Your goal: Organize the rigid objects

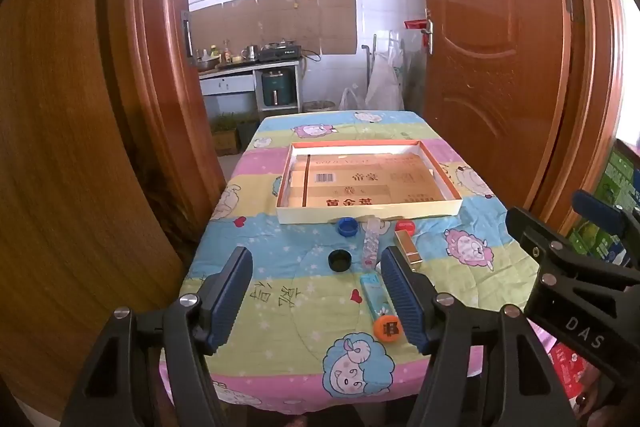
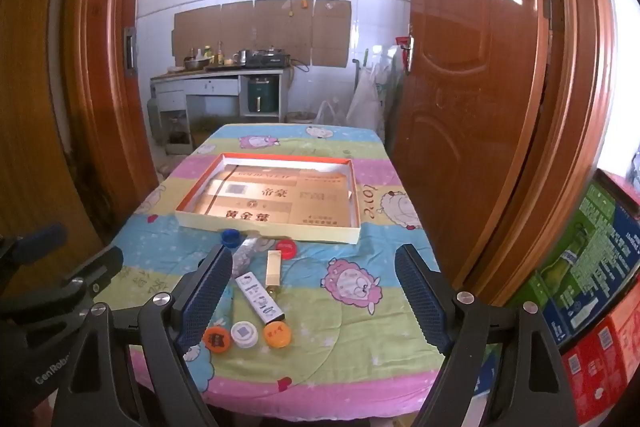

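Observation:
A shallow white box lid [image 1: 368, 215] [image 2: 272, 229] lies mid-table, holding flat cardboard. In front of it lie small items: a blue cap [image 1: 347, 227] [image 2: 231, 237], a red cap [image 1: 405, 225] [image 2: 288, 249], a black cap [image 1: 339, 260], a clear tube [image 1: 370, 243] [image 2: 245, 257], a gold lipstick case [image 1: 408, 247] [image 2: 273, 269], a white tube [image 2: 259, 297], two orange caps [image 2: 216, 339] [image 2: 277, 334] and a white cap [image 2: 243, 333]. My left gripper [image 1: 316, 291] and right gripper [image 2: 316, 291] are both open and empty, above the near table edge.
The table [image 1: 304, 323] wears a cartoon sheep cloth. Wooden door leaves [image 1: 492, 75] flank it on both sides. Stacked cartons [image 2: 592, 275] stand at the right. A kitchen counter [image 1: 248, 67] is beyond the doorway.

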Motion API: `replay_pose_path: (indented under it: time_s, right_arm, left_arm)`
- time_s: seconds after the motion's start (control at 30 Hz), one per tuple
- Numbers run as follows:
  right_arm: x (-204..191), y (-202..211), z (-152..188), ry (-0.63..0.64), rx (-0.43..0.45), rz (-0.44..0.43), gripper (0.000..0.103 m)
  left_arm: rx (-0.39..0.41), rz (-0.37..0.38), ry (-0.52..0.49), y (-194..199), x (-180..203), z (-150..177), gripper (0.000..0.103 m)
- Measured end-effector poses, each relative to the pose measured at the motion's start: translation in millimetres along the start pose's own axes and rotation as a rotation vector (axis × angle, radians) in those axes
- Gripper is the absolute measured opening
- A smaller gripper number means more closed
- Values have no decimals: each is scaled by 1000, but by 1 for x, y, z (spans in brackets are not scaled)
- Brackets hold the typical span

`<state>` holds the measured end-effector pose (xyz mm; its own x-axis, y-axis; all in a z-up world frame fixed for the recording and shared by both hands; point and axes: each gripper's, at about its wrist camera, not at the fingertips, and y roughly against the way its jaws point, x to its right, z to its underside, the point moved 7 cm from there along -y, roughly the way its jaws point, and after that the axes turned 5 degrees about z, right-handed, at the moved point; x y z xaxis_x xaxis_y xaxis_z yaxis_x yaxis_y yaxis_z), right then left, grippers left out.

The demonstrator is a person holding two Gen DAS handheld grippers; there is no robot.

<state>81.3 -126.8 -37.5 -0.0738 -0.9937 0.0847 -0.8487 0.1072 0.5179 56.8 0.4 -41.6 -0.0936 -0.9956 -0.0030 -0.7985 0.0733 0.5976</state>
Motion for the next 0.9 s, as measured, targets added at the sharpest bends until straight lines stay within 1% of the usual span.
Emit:
replay_pose_path:
  time_s: [0.17,0.2,0.37,0.43,0.9]
  right_arm:
    - [0,0,0,-5,-4,-1,85]
    - [0,0,0,-5,-4,-1,85]
    - [0,2,0,-2,0,-1,84]
    - [1,2,-1,-1,-2,-2,84]
    - [-4,-1,0,-5,-2,-8,84]
  left_arm:
    - [0,-6,2,-2,0,-3,67]
    - [20,-25,-25,-2,6,0,67]
    - [15,-7,0,-6,5,-1,67]
    - [22,5,10,0,-4,-1,67]
    - [20,1,45,-2,-4,1,67]
